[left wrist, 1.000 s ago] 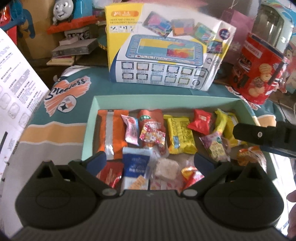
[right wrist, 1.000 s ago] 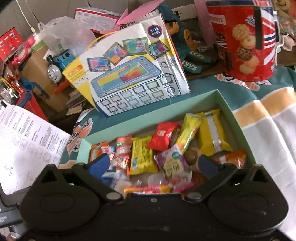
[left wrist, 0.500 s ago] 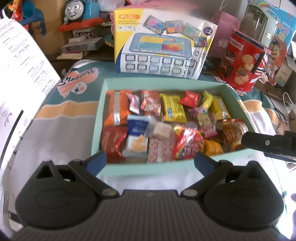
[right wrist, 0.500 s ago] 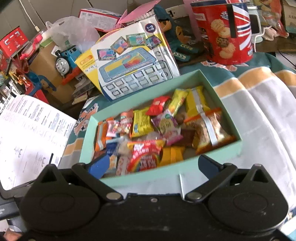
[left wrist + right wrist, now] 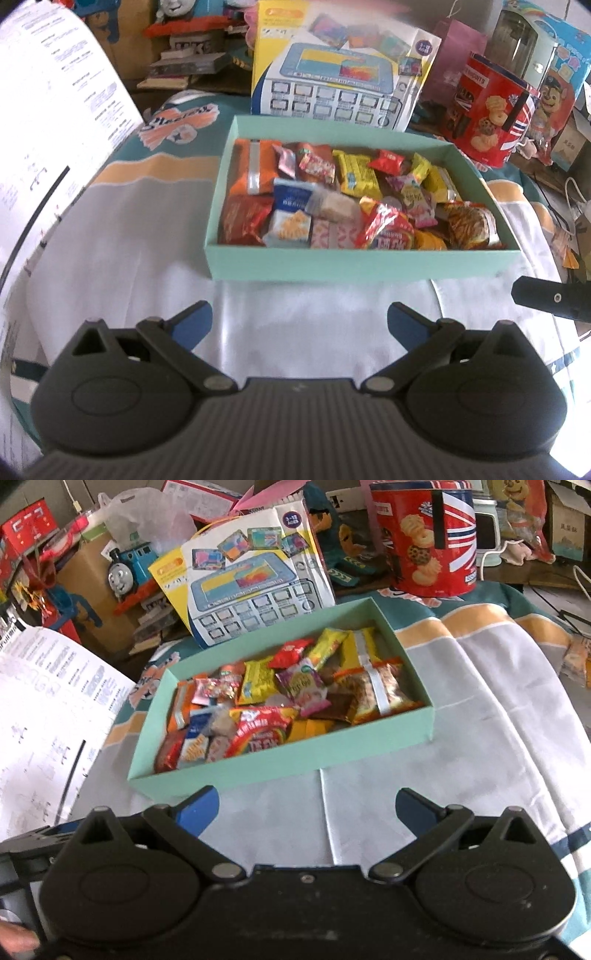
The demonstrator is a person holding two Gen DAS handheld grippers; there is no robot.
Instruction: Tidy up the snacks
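A mint-green box (image 5: 332, 264) (image 5: 280, 762) sits on the cloth-covered table, filled with several wrapped snacks: an orange packet (image 5: 255, 166), a yellow bar (image 5: 356, 175), a blue cracker pack (image 5: 291, 216), a red rainbow candy bag (image 5: 258, 734). My left gripper (image 5: 299, 323) is open and holds nothing, hovering over the white cloth in front of the box. Equally open and holding nothing, my right gripper (image 5: 308, 806) stands just short of the box's front wall. The right gripper's side (image 5: 550, 299) shows at the right edge of the left wrist view.
Behind the box stand a toy tablet carton (image 5: 340, 85) (image 5: 255, 587) and a red biscuit tin (image 5: 487, 110) (image 5: 428, 535). A white printed sheet (image 5: 48, 140) (image 5: 48, 716) rises on the left. A toy train (image 5: 129, 568) and other clutter fill the back. One snack packet (image 5: 576, 661) lies far right.
Both grippers have pulled back from above the snacks to in front of the box. The whole box has come into view. Both stayed open.
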